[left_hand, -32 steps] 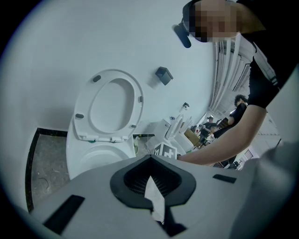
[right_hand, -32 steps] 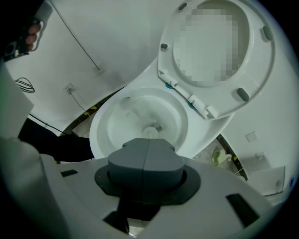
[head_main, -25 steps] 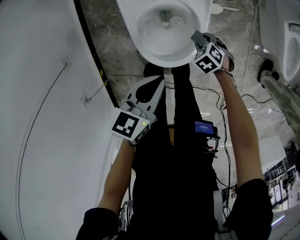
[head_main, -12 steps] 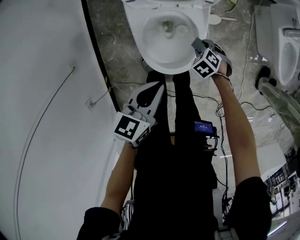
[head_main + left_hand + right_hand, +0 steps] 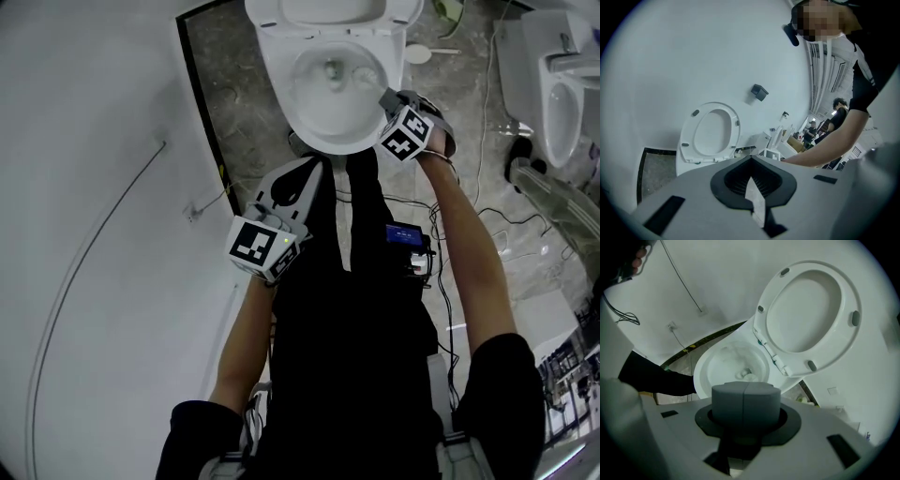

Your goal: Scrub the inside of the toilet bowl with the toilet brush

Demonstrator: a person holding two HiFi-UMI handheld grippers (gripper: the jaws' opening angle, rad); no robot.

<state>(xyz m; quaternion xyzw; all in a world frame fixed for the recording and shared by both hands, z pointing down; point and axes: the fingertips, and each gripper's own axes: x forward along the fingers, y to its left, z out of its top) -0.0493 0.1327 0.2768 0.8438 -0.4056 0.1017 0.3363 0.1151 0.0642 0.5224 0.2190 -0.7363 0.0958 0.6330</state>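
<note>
Closed right tongs (image 5: 388, 96) hover beside the toilet bowl (image 5: 323, 141), water (image 5: 334, 67) inside.

The right arm (image 5: 472, 281) reaches straight out ahead, and the right gripper (image 5: 388, 97) at its end has its jaws pressed together with nothing between them. The left arm (image 5: 240, 342) is bent and kept nearer the body. The left gripper (image 5: 305, 176) points forward, lower than the other, with its jaws likewise closed on nothing.
</note>
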